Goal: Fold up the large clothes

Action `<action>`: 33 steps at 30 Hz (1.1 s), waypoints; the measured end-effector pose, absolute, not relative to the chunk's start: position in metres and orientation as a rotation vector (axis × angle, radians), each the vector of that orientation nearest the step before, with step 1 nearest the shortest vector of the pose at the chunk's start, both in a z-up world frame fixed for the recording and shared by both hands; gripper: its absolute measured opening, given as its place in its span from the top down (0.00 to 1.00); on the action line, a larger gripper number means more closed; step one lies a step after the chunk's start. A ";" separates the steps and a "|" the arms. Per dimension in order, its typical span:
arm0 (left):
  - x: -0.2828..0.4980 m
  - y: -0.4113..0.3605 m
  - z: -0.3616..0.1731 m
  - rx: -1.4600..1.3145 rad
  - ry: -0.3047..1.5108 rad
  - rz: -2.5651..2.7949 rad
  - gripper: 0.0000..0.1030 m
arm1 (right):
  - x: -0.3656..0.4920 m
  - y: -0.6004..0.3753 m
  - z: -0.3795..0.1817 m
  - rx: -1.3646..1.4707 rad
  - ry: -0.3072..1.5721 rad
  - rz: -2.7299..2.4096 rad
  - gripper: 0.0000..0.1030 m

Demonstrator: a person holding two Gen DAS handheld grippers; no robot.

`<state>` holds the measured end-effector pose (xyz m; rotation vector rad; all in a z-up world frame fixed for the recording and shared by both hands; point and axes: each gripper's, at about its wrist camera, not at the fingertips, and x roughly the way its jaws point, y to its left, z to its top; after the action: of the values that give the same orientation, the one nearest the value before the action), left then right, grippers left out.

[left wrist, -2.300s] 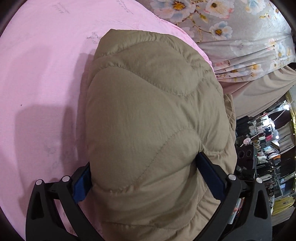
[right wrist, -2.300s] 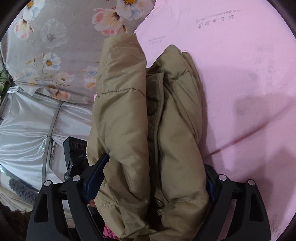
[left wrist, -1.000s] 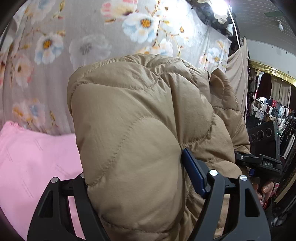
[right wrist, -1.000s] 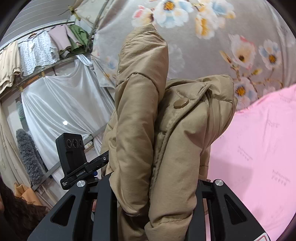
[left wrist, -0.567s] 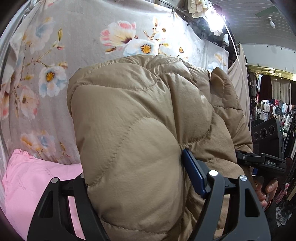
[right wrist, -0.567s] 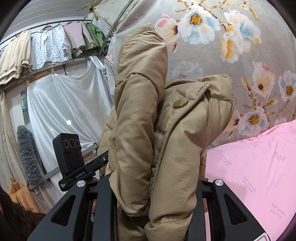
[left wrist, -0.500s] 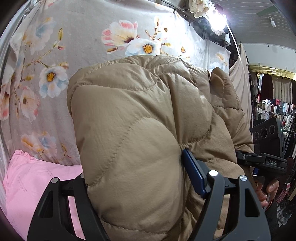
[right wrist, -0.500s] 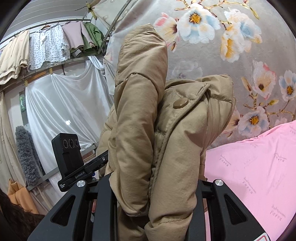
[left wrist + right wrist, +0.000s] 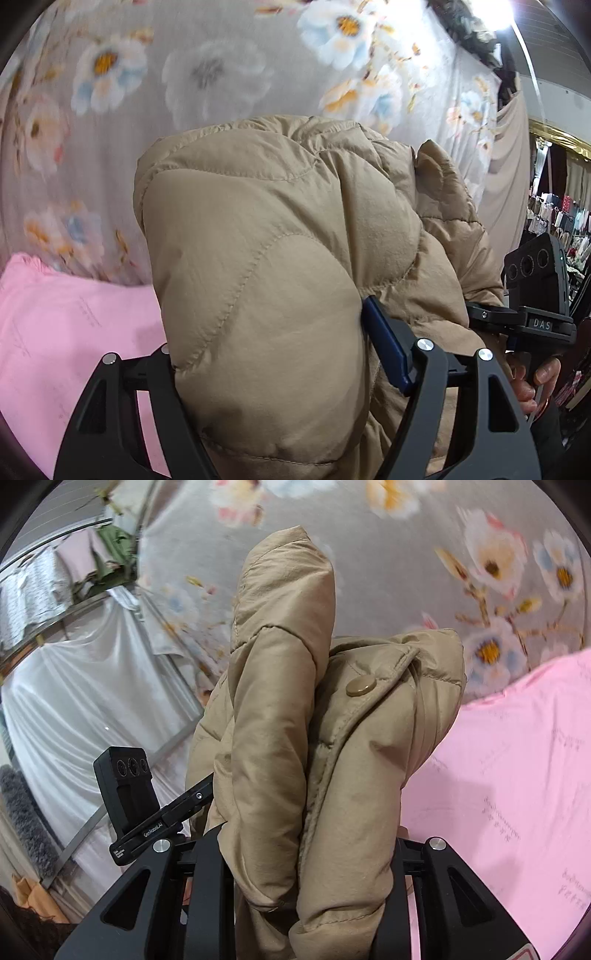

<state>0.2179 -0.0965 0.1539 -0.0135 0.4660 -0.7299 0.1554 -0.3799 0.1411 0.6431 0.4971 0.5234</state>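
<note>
A tan quilted puffer jacket fills the left wrist view, bulging up between the fingers of my left gripper, which is shut on a thick fold of it. In the right wrist view the same puffer jacket, with a snap button showing, stands bunched between the narrow-set fingers of my right gripper, shut on it. The jacket is held up in the air above the pink sheet. The other hand-held gripper and a hand show at the right of the left wrist view.
A grey floral cloth hangs behind. The pink sheet lies low at the left. White drapes and hanging clothes are at the left of the right wrist view, clothing racks far right.
Both grippers carried the jacket sideways and a little down. The floral cloth slid across both views and blurred, and more pink sheet shows. Both grips are unchanged.
</note>
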 end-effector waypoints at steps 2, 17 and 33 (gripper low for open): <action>0.236 -0.099 0.134 -0.017 0.508 -0.723 0.31 | 0.172 -0.381 0.117 0.676 0.536 0.511 0.73; 0.344 -0.081 -0.041 -0.087 0.787 -0.638 0.31 | 0.259 -0.365 -0.059 0.817 0.811 0.424 0.71; 0.325 -0.037 -0.005 0.052 0.694 -0.305 0.17 | 0.204 -0.373 -0.006 0.607 0.701 0.220 0.48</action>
<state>0.3252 -0.0368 -0.0051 0.0517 0.6944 -0.3049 0.2039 -0.3729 -0.0060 0.6073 0.7011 0.2197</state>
